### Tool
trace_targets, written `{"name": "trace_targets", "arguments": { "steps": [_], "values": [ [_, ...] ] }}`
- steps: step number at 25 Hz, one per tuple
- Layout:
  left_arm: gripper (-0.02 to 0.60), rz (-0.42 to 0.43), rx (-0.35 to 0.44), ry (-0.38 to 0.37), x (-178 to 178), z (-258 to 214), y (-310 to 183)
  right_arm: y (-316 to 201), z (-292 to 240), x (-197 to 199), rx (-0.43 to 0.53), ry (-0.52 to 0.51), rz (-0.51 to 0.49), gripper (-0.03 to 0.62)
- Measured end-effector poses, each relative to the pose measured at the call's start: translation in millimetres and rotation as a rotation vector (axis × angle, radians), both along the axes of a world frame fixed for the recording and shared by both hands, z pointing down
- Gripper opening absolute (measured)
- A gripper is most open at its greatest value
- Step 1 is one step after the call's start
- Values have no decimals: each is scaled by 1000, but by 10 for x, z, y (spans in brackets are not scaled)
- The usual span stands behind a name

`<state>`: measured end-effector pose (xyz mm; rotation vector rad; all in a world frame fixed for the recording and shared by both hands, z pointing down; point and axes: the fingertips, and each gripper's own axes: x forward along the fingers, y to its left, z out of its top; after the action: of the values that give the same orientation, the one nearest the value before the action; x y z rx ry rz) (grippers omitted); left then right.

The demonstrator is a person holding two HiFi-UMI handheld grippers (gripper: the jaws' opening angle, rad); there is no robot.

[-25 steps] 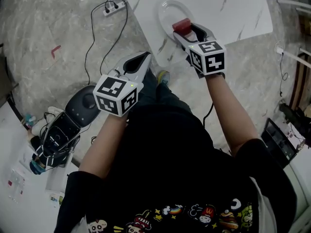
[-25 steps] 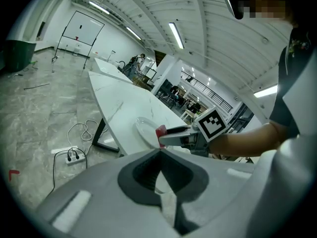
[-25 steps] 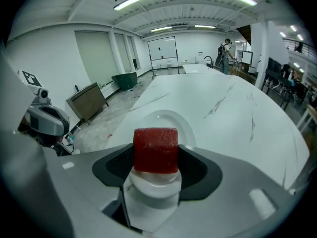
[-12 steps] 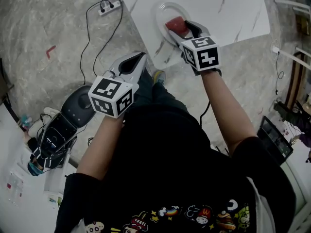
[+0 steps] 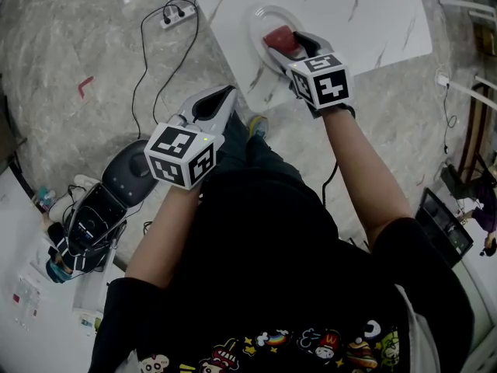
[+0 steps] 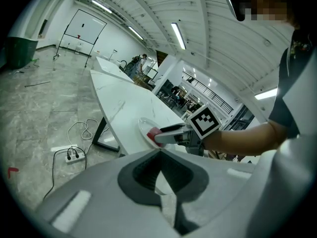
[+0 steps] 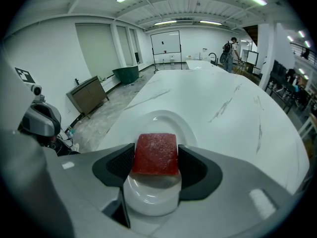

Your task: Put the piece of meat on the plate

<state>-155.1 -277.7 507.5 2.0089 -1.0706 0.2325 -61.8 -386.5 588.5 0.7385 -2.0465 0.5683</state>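
A red block of meat (image 7: 155,153) sits between the two jaws of my right gripper (image 7: 155,163), which is shut on it. The meat (image 5: 279,39) hangs over the white oval plate (image 7: 166,120) on the white marble table (image 7: 208,98). Whether the meat touches the plate, I cannot tell. In the head view the plate (image 5: 262,18) lies near the table's corner, with my right gripper (image 5: 291,43) reaching in from below. My left gripper (image 5: 221,97) is held back over the floor, shut and holding nothing; its own view shows the jaws closed (image 6: 161,168) and the meat (image 6: 153,133) far off.
A power strip (image 5: 174,15) with black cables lies on the grey marble floor left of the table. A dark rounded machine (image 5: 132,169) and a cluttered white surface (image 5: 31,286) are at the lower left. A table leg (image 6: 101,130) stands under the table's near corner.
The right gripper has carried the meat up and left, from the plate's near edge to over its middle. The left gripper has stayed about where it was.
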Motion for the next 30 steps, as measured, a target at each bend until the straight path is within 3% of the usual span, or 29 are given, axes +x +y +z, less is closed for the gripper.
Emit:
{"name": "trace_targets", "arguments": {
  "steps": [9, 17, 30],
  "values": [
    [0, 6, 17, -17, -62, -100, 27, 16, -167, -27, 20, -50, 45, 283],
    [0, 46, 48, -43, -54, -203, -86, 36, -612, 176, 111, -99, 138, 68],
    [0, 164, 161, -106, 72, -551, -391, 455, -1388, 605, 210, -210, 317, 52]
  ]
}}
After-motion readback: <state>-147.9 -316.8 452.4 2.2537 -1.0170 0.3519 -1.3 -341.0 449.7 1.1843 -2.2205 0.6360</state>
